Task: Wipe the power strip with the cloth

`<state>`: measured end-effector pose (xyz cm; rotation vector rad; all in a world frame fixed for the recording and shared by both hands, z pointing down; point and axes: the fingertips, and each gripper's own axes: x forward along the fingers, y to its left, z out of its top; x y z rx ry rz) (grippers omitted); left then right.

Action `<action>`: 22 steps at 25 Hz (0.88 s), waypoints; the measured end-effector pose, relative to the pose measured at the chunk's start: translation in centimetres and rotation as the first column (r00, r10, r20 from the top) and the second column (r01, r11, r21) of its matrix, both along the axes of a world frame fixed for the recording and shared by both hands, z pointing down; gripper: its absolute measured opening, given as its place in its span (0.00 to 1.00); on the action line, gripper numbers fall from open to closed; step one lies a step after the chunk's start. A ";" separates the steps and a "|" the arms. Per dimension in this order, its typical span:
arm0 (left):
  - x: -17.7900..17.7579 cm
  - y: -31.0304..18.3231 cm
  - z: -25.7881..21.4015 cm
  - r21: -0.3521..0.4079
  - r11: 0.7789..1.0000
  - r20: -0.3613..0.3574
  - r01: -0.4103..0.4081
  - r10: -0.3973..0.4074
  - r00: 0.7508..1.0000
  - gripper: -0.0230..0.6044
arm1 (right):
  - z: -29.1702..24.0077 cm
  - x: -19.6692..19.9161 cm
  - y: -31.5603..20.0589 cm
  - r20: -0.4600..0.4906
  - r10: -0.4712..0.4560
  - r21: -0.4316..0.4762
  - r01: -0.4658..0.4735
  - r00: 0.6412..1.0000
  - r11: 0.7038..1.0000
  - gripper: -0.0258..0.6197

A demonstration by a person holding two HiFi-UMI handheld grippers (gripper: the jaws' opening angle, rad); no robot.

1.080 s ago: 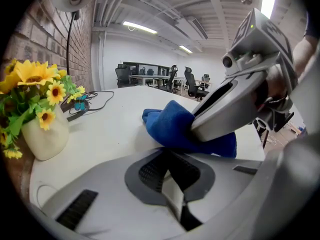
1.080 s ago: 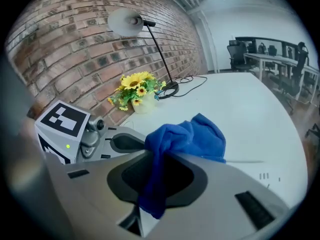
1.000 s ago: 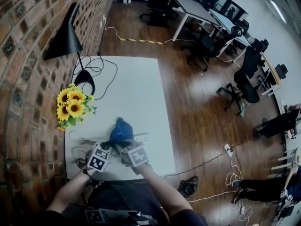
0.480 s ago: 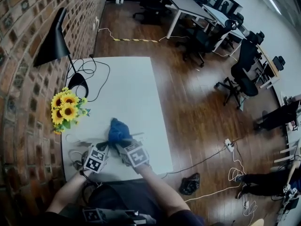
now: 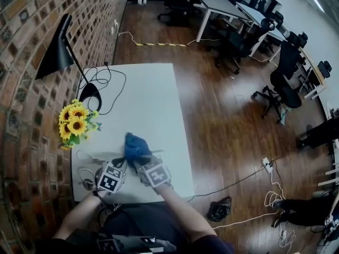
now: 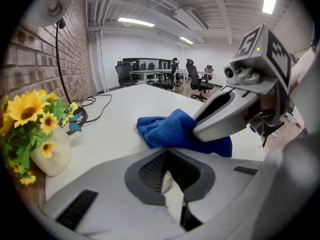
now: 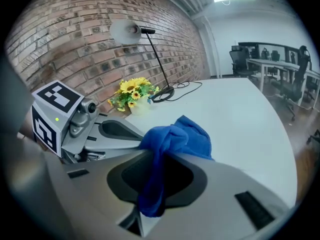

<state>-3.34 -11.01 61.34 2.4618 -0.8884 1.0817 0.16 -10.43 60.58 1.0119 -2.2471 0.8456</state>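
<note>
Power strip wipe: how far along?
Done: the right gripper is clamped on the blue cloth. In hand: the cloth lies bunched on the table ahead of both grippers; the left gripper is shut. Left: power strip not clearly visible, so how much is wiped can't be judged.

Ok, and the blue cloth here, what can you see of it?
The blue cloth looks soft and nappy, like microfibre, and is bunched up. The right gripper is shut on it: one fold hangs down between the jaws, and the rest bulges out beyond them, low over the white table.
</note>
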 end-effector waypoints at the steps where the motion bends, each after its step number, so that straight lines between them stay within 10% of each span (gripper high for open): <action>1: 0.2 0.1 0.0 0.000 1.000 0.007 0.000 0.000 1.000 0.05 | 0.0 0.3 0.0 0.006 0.000 0.001 0.000 1.000 1.000 0.13; 22: 4.2 0.5 0.9 0.067 0.998 0.197 0.009 -0.022 0.980 0.05 | 0.4 10.5 0.3 0.111 0.005 0.045 -0.010 0.994 0.999 0.13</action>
